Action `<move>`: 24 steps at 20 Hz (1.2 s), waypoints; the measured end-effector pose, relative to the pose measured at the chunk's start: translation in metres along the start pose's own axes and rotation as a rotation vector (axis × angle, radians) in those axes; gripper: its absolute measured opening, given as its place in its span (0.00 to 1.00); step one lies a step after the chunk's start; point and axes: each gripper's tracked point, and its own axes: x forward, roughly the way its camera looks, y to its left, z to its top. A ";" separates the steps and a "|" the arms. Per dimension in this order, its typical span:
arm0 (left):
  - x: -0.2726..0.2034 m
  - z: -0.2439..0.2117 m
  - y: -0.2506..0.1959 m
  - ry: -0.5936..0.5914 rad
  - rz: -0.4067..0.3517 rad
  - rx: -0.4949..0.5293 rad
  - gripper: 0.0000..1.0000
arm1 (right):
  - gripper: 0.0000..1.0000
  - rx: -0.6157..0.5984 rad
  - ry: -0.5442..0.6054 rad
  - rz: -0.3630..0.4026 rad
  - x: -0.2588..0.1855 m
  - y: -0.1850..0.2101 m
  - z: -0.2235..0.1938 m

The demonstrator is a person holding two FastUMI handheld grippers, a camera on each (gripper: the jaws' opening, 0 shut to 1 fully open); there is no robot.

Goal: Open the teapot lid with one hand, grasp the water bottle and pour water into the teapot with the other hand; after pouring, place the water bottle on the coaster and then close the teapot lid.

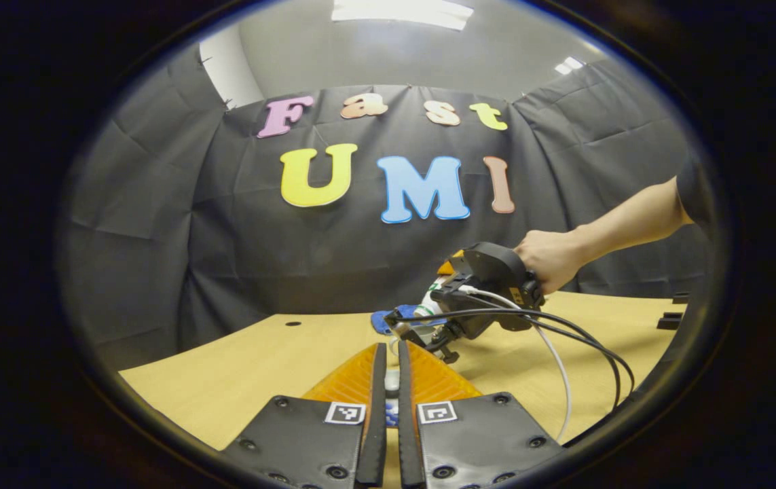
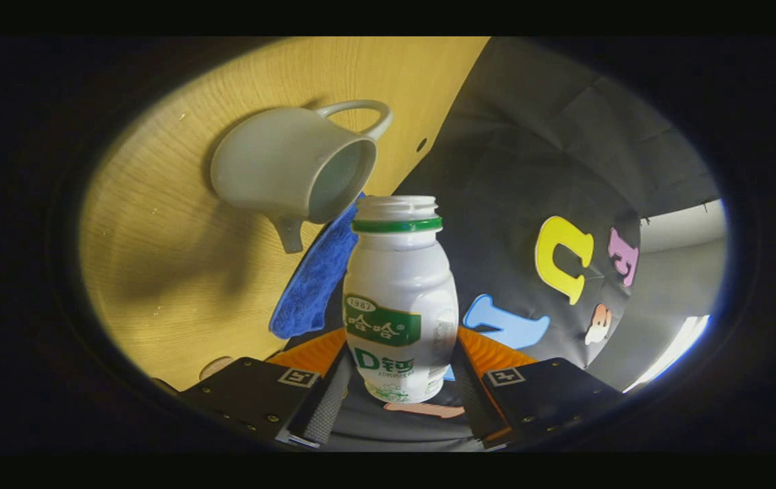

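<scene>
In the right gripper view my right gripper (image 2: 398, 370) is shut on a white water bottle (image 2: 398, 299) with a green neck ring and no cap. The bottle is tipped over, its mouth close to the open top of the white teapot (image 2: 292, 173), which carries no lid. A blue coaster (image 2: 313, 278) lies beside the teapot. In the left gripper view my left gripper (image 1: 391, 384) is nearly shut, with a small white piece, seemingly the teapot lid's knob, between its fingers. Farther off, a hand holds the right gripper (image 1: 428, 329) tilted, with the bottle (image 1: 428, 303) over the coaster (image 1: 382, 319).
The wooden table (image 1: 238, 373) runs up to the black cloth wall. Cables (image 1: 564, 339) trail from the right gripper across the table's right side. Small dark blocks (image 1: 673, 316) stand at the right edge, and a small hole (image 1: 292, 323) sits near the back.
</scene>
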 end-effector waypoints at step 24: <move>0.070 0.025 0.000 0.011 -0.070 -0.149 0.14 | 0.70 0.984 -0.046 0.174 -0.025 0.043 -0.001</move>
